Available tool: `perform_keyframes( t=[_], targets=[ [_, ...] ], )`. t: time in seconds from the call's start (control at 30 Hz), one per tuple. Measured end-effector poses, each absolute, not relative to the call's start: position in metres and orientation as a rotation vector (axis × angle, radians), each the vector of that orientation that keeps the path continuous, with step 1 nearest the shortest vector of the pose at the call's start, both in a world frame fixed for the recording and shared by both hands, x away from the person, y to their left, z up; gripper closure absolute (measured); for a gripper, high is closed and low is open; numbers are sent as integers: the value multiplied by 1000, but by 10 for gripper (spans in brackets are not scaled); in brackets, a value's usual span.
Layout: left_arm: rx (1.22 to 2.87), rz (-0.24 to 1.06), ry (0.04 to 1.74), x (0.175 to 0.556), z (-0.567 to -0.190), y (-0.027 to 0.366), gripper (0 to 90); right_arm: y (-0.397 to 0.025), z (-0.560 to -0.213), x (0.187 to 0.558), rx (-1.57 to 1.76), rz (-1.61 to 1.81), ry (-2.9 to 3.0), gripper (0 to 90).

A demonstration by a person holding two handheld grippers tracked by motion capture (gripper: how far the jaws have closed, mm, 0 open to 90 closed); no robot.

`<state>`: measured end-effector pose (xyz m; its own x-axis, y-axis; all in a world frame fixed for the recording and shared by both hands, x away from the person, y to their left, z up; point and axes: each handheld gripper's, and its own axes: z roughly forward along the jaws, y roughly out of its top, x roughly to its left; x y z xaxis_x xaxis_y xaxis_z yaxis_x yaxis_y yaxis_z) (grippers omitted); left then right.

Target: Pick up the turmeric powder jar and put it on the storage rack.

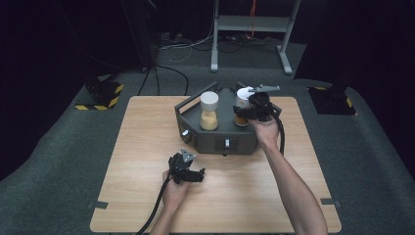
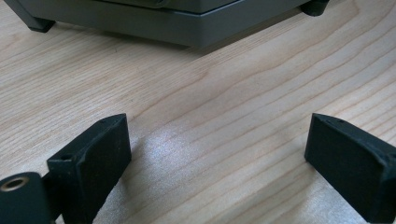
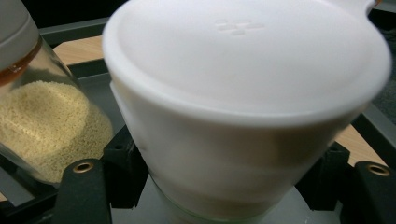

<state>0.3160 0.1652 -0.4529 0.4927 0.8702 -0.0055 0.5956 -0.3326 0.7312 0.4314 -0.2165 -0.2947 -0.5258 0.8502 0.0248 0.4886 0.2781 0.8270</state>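
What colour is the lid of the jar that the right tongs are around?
White; the lid shows best in the right gripper view.

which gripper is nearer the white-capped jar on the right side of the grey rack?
Right. The right gripper is at the jar, jaws on either side of it. The left gripper sits low over the table, in front of the rack.
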Motion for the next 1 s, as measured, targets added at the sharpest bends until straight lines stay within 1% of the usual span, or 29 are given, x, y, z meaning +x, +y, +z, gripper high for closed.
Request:
perform_keyframes(
  t=[1.0],
  targets=[
    [2055, 516, 1202, 316, -453, 165, 69, -217, -299, 425, 1156, 1143, 2132, 299]
  ],
)
